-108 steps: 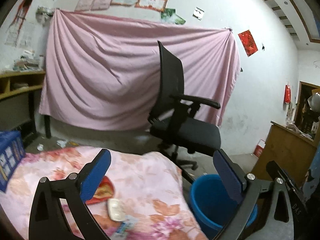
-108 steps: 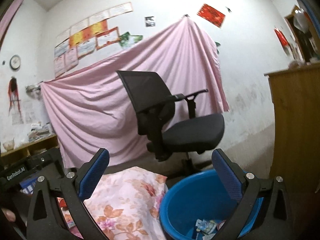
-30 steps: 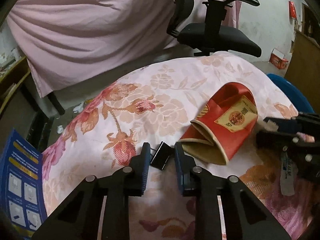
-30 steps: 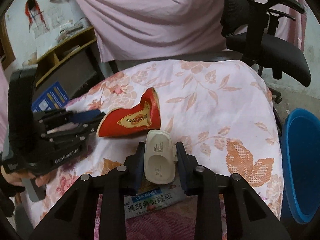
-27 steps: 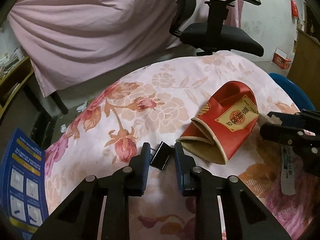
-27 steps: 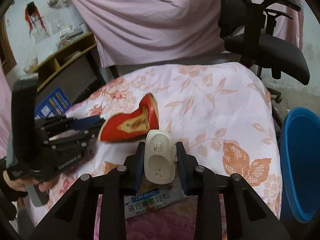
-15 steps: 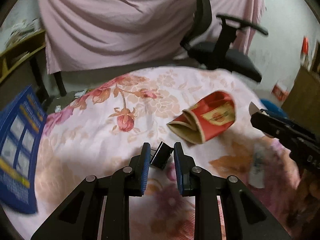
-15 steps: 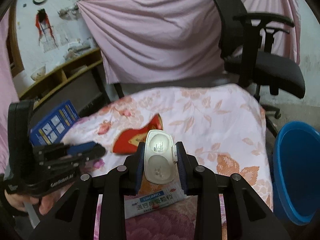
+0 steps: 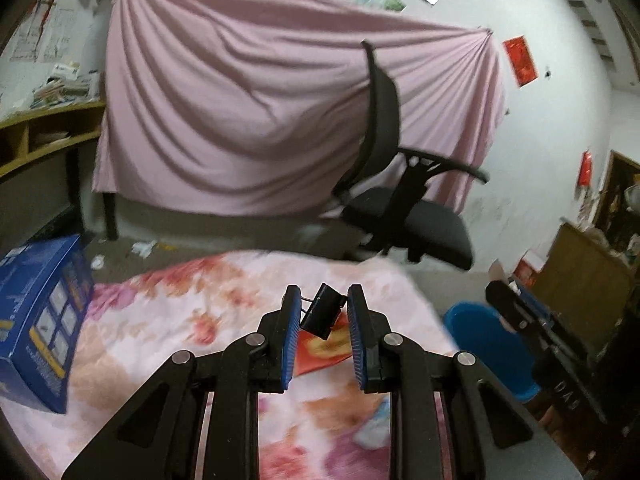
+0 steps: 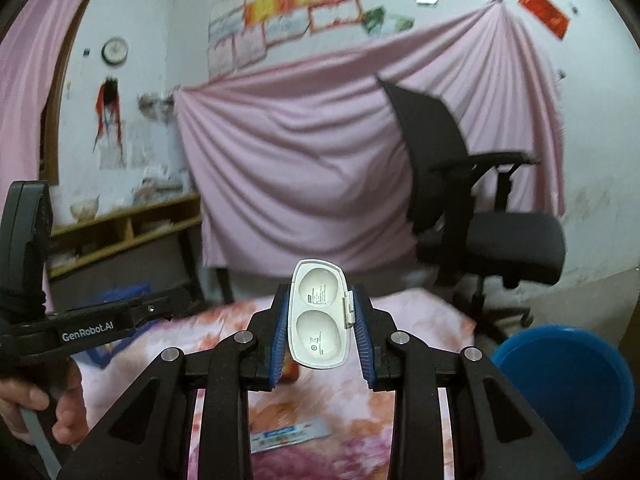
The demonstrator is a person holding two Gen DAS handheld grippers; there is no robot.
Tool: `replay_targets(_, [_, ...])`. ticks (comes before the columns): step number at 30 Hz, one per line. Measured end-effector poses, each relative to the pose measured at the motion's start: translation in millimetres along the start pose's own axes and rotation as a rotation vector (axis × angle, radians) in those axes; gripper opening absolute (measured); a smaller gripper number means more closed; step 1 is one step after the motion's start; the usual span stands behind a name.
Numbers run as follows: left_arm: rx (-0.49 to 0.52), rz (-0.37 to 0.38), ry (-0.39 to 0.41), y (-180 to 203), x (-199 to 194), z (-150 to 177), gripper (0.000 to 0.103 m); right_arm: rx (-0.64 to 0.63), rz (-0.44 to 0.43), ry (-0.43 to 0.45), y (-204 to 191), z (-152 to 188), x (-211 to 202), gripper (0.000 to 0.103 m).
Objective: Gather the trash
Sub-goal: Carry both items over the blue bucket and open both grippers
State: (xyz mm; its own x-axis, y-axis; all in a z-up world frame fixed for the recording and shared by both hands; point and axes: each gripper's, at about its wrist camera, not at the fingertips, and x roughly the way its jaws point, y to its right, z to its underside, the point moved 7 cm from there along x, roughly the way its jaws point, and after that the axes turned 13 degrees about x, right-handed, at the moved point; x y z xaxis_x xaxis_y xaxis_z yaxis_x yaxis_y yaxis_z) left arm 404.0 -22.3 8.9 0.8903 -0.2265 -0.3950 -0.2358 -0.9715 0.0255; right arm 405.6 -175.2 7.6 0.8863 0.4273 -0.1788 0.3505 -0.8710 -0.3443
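A table draped in a pink cloth printed with orange and red flowers (image 9: pixel 168 320) fills the lower part of both views. Behind it a large plain pink sheet (image 9: pixel 256 120) hangs across a white wall (image 10: pixel 192 20), with framed certificates (image 10: pixel 288 4) pinned above it and a round clock (image 10: pixel 115 51) to the left. A black mesh office chair (image 9: pixel 400 208) stands between the table's far edge and the sheet. A wooden shelf unit (image 10: pixel 132 228) runs along the left wall.

The left gripper (image 9: pixel 322 312) is clamped on a small black binder clip (image 9: pixel 322 312), held tilted above the cloth. The right gripper (image 10: pixel 320 320) is clamped on a white oval plastic case with two egg-shaped hollows (image 10: pixel 320 316), held upright off the table. A hand (image 10: pixel 44 412) grasps the left tool's handle at the lower left of the right wrist view.

On the cloth lie a red and yellow folded paper packet (image 9: pixel 324 352), partly hidden behind the left fingers (image 9: pixel 290 332), and a flat printed sachet (image 10: pixel 290 438) near the front edge. A blue cardboard box (image 9: pixel 44 320) sits at the table's left side. A round blue plastic bucket (image 10: pixel 568 392) stands on the floor just beside the table's right edge, its mouth open; the floor between chair and bucket is bare.
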Motion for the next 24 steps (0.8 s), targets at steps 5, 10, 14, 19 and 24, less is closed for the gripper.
replay_targets(5, [0.018, 0.076, 0.082, 41, -4, -32, 0.02, 0.057, 0.055, 0.092, 31, -20, -19, 0.028])
replay_targets(10, [0.098, 0.119, 0.139, 85, -5, -52, 0.02, 0.1, 0.115, 0.165, 60, -34, -43, 0.028])
replay_targets(14, [0.13, 0.165, 0.133, 117, 4, -54, 0.02, 0.128, 0.185, 0.195, 90, -42, -61, 0.028])
replay_targets(19, [0.159, 0.229, 0.091, 159, 27, -50, 0.02, 0.168, 0.254, 0.214, 125, -46, -77, 0.028])
replay_targets(24, [0.157, 0.277, 0.025, 193, 54, -44, 0.02, 0.212, 0.307, 0.2, 157, -43, -89, 0.028])
